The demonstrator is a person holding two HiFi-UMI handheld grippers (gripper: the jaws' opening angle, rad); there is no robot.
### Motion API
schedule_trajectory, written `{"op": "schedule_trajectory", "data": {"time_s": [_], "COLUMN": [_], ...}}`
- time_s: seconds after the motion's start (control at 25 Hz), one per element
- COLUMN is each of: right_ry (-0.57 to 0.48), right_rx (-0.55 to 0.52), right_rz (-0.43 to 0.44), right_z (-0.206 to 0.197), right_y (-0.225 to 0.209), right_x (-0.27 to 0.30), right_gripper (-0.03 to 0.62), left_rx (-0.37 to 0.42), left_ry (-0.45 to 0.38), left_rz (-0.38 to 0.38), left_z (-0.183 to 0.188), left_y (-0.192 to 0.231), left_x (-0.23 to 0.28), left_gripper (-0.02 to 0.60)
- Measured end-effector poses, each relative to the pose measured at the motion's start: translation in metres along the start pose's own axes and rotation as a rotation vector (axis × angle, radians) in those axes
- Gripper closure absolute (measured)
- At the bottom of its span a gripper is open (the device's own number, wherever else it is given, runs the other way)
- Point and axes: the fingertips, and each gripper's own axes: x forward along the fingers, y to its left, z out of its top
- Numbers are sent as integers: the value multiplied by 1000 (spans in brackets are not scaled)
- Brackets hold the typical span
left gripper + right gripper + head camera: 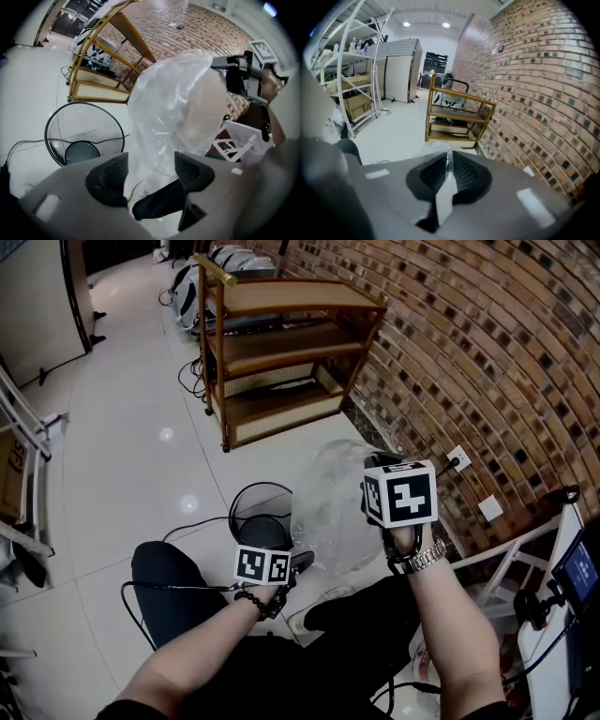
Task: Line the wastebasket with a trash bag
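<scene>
Now, mesh basket (259, 507) upright on floor (141, 456), left of centre, unlined. Left gripper (150, 176) low, just right of basket, jaws spread, pinching nothing; bag film shows in gap beyond pads. Clear bag (330, 498) hangs billowing between grippers, beside basket. Right gripper (449, 174) higher, pads pressed together on bag's top edge. Brick wall (497, 362) far right.

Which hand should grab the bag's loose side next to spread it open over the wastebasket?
Probably left. The left gripper is open with the clear trash bag hanging right before its jaws; the right gripper is shut on the bag, holding it up.
</scene>
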Motion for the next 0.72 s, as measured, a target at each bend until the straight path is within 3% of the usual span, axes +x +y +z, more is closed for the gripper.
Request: {"op": "schedule_trajectory", "data": {"time_s": [0.28, 0.52, 0.72], "right_ry": [-34, -23, -2], "right_rx": [43, 90, 117], "right_rz": [70, 105, 127], "right_z": [24, 20, 8], "right_y": [19, 27, 32], "right_x": [-5, -2, 5], "right_gripper": [591, 591, 591], "left_rx": [-68, -15, 17], "left_ry": [-35, -118, -159], "left_rz": [49, 164, 202], "left_z": [-4, 20, 38], "left_y": [21, 46, 57], "left_x": [-14, -55, -94], "left_gripper": [297, 531, 568]}}
